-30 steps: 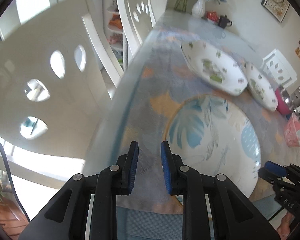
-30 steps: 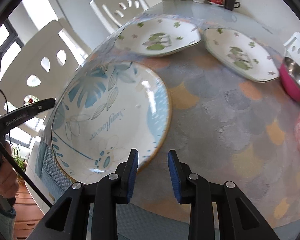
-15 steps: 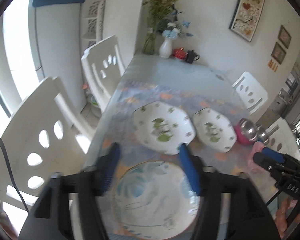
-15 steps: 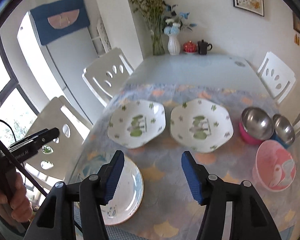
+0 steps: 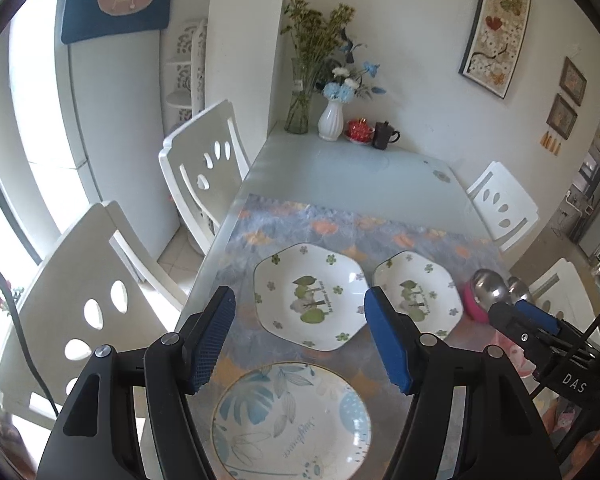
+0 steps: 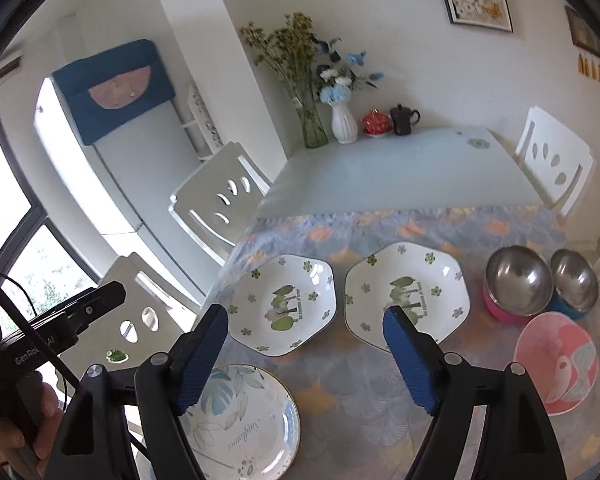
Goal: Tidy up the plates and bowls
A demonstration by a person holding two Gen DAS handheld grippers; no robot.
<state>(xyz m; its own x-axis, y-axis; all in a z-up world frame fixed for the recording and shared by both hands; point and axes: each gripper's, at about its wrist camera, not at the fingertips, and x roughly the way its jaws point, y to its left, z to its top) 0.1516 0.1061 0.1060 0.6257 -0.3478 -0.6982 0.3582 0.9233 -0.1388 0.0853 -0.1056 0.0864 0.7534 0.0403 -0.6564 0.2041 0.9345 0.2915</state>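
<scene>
Bench (image 6: 380,176) under a patterned cloth (image 6: 380,384), seen from above. Round leaf-print plate (image 5: 292,424) at 6 o'clock; two hexagonal floral plates (image 6: 282,304) (image 6: 406,294) side by side at centre; pink bowl (image 6: 556,368) and two steel-lined bowls (image 6: 516,286) (image 6: 574,280) at 3 o'clock. Left tool (image 5: 300,344) and right tool (image 6: 306,360) both hang high with jaws wide apart — holding nothing. To stack well, likely approach one hexagonal plate low — take its rim, lift level, and set it squarely in its twin.
</scene>
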